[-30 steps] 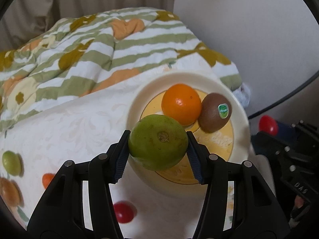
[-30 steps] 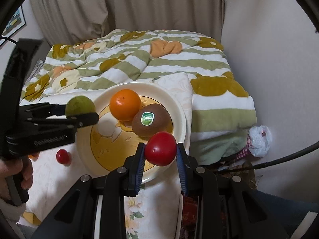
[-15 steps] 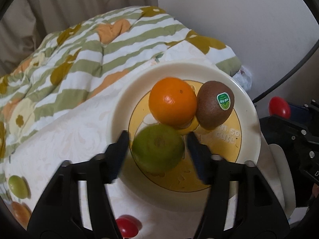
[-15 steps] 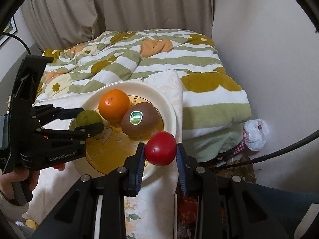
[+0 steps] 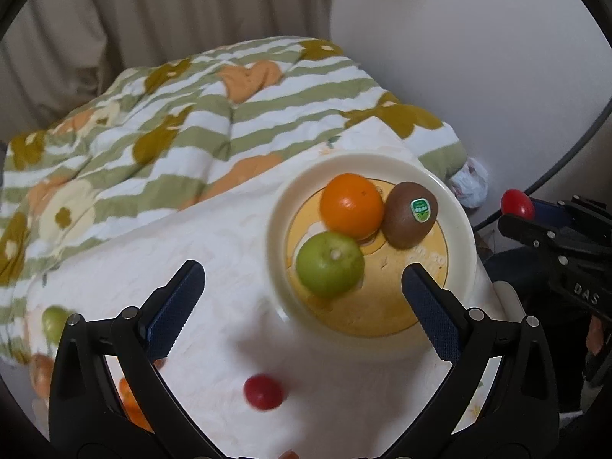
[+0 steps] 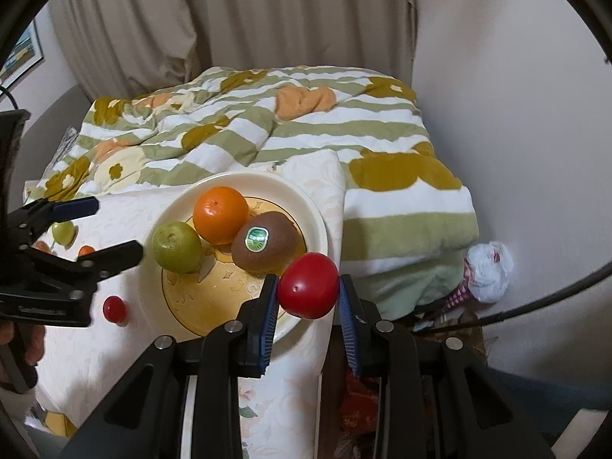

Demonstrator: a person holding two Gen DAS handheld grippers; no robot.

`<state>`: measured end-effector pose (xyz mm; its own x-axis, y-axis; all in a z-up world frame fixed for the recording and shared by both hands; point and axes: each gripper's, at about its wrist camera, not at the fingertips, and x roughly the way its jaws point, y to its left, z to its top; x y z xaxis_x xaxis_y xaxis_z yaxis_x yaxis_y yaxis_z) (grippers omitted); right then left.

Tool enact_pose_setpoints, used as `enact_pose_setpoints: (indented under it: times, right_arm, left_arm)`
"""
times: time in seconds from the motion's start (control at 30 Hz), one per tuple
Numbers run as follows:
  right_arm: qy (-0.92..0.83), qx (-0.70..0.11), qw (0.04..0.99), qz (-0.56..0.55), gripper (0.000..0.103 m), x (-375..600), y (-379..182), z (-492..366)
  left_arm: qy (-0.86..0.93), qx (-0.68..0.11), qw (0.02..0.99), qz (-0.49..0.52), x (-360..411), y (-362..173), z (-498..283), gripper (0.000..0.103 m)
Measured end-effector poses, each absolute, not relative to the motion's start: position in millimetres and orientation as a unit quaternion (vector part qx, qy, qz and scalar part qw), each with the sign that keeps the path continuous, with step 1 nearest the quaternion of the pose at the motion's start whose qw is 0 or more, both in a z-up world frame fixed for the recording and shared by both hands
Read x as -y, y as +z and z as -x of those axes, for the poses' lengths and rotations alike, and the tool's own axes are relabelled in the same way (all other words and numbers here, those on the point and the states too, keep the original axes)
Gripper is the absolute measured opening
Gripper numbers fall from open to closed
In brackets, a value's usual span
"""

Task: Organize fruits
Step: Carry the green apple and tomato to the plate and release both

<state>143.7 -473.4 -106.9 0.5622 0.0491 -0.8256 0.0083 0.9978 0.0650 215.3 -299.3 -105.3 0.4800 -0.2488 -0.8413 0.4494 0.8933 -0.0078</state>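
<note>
Red tomato (image 6: 308, 295) clamped, right gripper (image 6: 308, 298) | left gripper (image 5: 302, 306) wide, just opened

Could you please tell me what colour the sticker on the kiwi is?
Green with a white rim, clearest in the right wrist view on the kiwi.

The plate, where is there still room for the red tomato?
The plate is bare at its near, yellow part, between the green fruit and the right gripper holding the tomato. The far side is crowded: orange and kiwi touch there.
</note>
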Motion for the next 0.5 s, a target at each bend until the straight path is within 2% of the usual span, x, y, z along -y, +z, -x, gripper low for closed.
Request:
enact_pose_setpoints:
  times: [0.5]
  right_arm:
    - [0.100, -0.482, 0.870, 0.010, 0.028, 450.5, -133.8, -164.1]
  left_arm:
    - [-0.113, -0.482, 0.868, -0.050, 247.6, -94.2, -179.9, 0.103]
